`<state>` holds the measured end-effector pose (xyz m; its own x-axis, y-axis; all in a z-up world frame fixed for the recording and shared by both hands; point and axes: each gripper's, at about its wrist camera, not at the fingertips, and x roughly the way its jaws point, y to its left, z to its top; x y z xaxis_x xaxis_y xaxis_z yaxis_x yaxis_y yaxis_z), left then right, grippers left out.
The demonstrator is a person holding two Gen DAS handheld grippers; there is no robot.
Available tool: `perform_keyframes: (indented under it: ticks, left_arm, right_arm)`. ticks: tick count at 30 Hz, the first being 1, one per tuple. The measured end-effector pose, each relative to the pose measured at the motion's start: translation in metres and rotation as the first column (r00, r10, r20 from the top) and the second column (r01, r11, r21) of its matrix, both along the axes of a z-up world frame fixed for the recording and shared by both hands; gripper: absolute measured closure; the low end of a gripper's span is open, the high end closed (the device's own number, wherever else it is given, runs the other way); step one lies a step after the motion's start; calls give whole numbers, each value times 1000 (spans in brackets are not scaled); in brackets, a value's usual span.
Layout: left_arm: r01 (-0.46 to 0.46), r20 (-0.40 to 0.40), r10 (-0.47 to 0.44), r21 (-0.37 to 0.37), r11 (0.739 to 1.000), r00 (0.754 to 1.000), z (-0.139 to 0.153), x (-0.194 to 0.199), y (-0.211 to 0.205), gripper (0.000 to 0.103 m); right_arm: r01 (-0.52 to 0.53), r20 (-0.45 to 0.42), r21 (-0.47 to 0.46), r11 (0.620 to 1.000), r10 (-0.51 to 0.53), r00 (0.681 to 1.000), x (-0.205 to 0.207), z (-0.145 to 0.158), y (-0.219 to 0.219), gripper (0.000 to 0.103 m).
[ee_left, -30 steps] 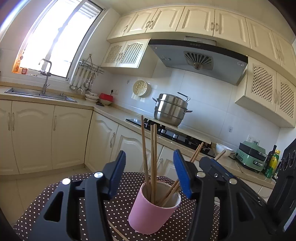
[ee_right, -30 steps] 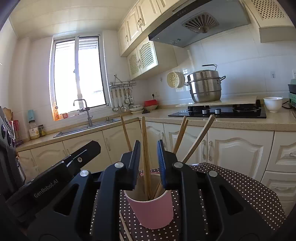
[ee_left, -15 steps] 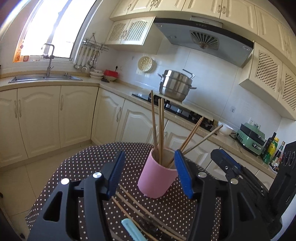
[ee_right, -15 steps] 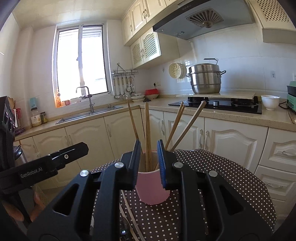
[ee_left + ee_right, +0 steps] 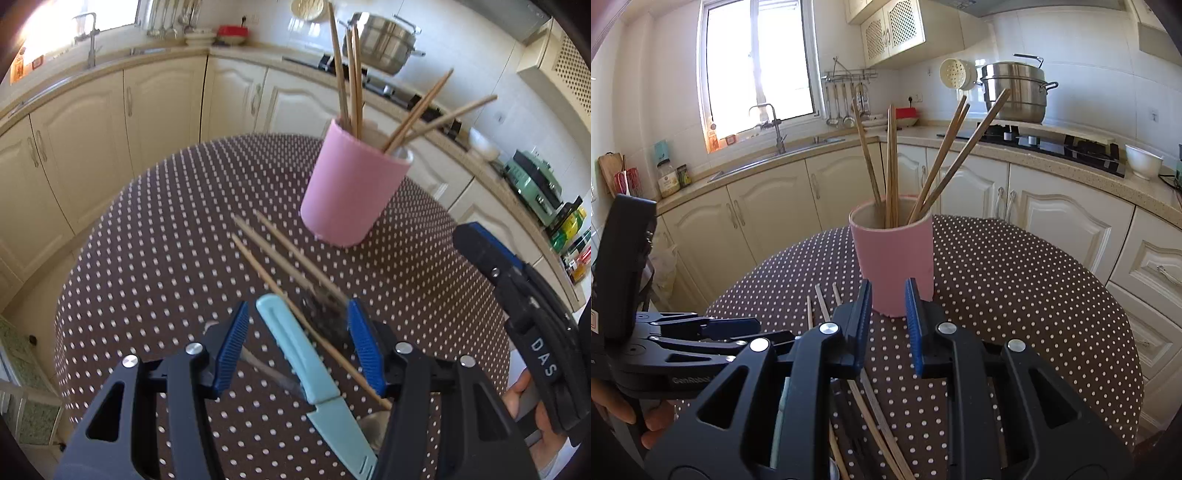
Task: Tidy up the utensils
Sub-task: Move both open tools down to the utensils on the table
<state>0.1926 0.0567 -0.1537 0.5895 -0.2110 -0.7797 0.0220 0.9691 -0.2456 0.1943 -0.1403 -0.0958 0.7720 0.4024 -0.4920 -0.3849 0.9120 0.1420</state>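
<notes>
A pink cup [image 5: 352,192] holding several wooden chopsticks stands on a round table with a brown dotted cloth [image 5: 166,258]. In front of it lie loose chopsticks [image 5: 280,251], a teal knife [image 5: 295,347], a dark utensil [image 5: 325,314] and a spoon [image 5: 373,424]. My left gripper [image 5: 295,321] hangs open just above this pile, with the knife handle below the gap and no pad touching it. My right gripper [image 5: 888,295] points at the pink cup [image 5: 894,258], its jaws narrowly apart with nothing between them. Loose chopsticks [image 5: 875,421] run under it.
Cream kitchen cabinets [image 5: 775,214] and a counter wrap around behind the table, with a sink [image 5: 775,158], a hob and a steel pot [image 5: 1015,92]. A hand [image 5: 628,413] holds the left gripper [image 5: 701,328]. The table edge drops off close on the left and right.
Both grippers have tipped downward and sunk toward the table. The left one now looks down on the loose utensils, and the teal knife has come into view between its fingers.
</notes>
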Motion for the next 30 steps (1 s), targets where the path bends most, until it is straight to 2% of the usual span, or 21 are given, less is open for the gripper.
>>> perform_keyframes:
  ticks: [6,10,12,15,16,17,18,19,23,25,30]
  left_arm:
    - [30,-82,-25,50,998,996,-16,3,-13,48]
    - [24,-122,-12,95,995,992,-26,7,-17,49]
    - [18,-146,-5,89,996,989,-33,10,-16,49]
    - [16,-140,0,116,993,990,-34,12,-19,51]
    - [18,-141,0,123,992,990,-35,13,-21,53]
    - [18,-139,1,133,991,990,-35,15,-22,56]
    - [18,-138,1,137,990,990,-36,16,-23,64]
    - [18,-149,1,124,992,989,-37,18,-24,71]
    - [1,-136,13,102,995,991,-37,25,-25,75]
    - [-14,-120,23,77,997,992,-36,22,-20,80]
    - [-46,-68,49,42,998,997,-26,12,-4,82]
  right_arm:
    - [-28,-75,-21,999,26,997,0,-8,0,83]
    - [-36,-104,-31,999,33,994,-3,-13,1,73]
    - [-46,-117,-33,998,42,992,-4,-16,1,72]
    - [-48,-133,-37,998,43,990,-4,-19,1,65]
    - [-50,-140,-38,998,44,989,-5,-20,2,57]
    - [-53,-143,-41,998,47,989,-5,-20,2,57]
    - [-56,-144,-43,998,49,988,-4,-20,3,57]
    - [-60,-148,-44,997,53,988,-4,-21,3,57]
    - [-65,-164,-54,996,56,985,-3,-22,7,57]
    - [-74,-176,-59,996,63,982,-1,-23,7,57]
    - [-137,-221,-94,986,113,969,2,-27,17,58]
